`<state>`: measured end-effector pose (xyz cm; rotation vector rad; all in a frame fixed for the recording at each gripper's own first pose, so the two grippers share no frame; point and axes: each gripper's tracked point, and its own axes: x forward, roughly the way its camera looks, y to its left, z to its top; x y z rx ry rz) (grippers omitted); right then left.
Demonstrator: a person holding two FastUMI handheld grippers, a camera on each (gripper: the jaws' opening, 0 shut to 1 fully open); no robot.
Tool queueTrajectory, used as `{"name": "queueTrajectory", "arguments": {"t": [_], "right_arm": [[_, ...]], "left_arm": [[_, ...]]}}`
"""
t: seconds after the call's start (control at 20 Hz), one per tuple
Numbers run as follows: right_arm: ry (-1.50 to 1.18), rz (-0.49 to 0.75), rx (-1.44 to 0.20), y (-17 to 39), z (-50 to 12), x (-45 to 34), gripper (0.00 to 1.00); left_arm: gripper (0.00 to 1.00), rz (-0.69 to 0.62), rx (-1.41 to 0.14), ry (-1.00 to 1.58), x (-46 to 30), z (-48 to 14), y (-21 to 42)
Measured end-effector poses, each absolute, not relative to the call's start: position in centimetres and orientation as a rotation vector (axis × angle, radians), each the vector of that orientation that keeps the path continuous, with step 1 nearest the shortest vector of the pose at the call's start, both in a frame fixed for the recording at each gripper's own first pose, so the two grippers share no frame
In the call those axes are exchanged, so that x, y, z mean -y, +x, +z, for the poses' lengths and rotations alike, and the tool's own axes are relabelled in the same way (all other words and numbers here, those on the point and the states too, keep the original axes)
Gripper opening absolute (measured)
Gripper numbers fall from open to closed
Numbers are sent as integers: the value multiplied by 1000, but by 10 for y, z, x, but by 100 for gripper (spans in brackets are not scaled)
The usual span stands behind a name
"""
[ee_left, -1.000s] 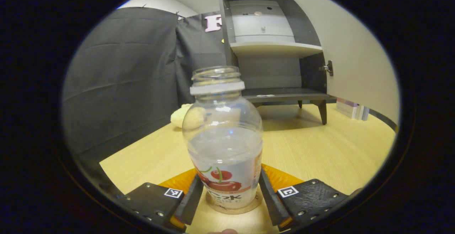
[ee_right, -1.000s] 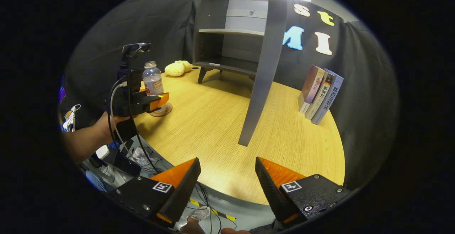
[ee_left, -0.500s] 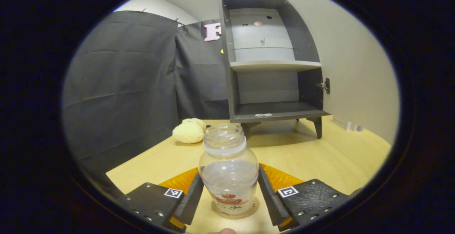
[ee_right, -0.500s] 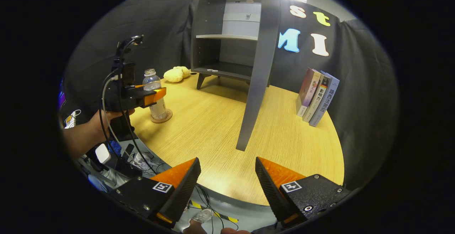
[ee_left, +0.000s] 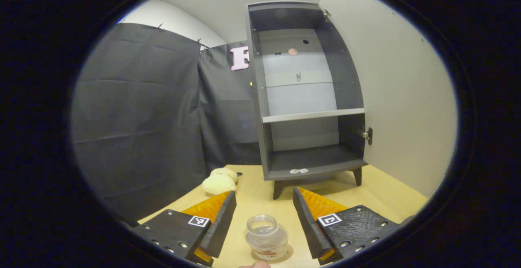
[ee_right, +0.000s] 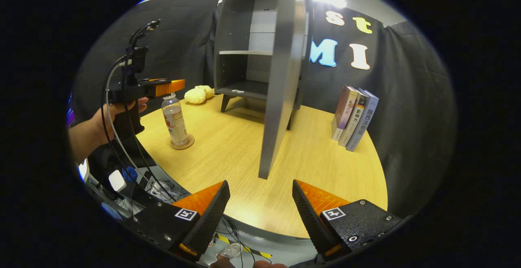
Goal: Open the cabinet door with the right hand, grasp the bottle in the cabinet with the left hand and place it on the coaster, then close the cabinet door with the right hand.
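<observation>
Left gripper (ee_left: pixel 264 215) is shown with its fingers spread, raised above the bottle (ee_left: pixel 266 238), which is seen from above at the bottom centre of the left gripper view. The bottle is released and stands upright on the coaster (ee_right: pixel 182 142), at the left of the right gripper view, where the left gripper (ee_right: pixel 171 86) is held just over its neck by a hand (ee_right: pixel 106 115). Right gripper (ee_right: pixel 260 211) is seen at lower centre with its fingers spread and nothing between them, well apart from the cabinet door (ee_right: pixel 279 76), which stands open. Opening, grasping and placing are judged complete; only closing the door remains. Compared with one second earlier, when the fingers flanked the bottle low at the coaster, the left gripper has been lifted clear.
</observation>
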<state>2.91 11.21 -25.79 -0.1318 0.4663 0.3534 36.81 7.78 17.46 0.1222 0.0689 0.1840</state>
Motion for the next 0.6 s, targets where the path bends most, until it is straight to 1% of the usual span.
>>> {"name": "queueTrajectory", "arguments": {"t": [0.2,0.35,0.4,0.45,0.5,0.6], "right_arm": [[-124,311,-430,23,-235,-84,95],[-119,242,-399,20,-216,-46,95],[-112,215,-379,24,-204,-33,95],[-96,184,-352,32,-188,-19,95],[-72,154,-322,42,-171,-6,96],[-6,117,-250,66,-127,11,95]], "left_arm": [[81,175,-13,128,-62,252,362],[81,154,29,130,-43,308,356],[87,145,35,132,-38,324,356],[80,130,45,127,-31,341,356],[80,121,53,122,-25,353,353],[80,106,66,114,-13,375,345]]}}
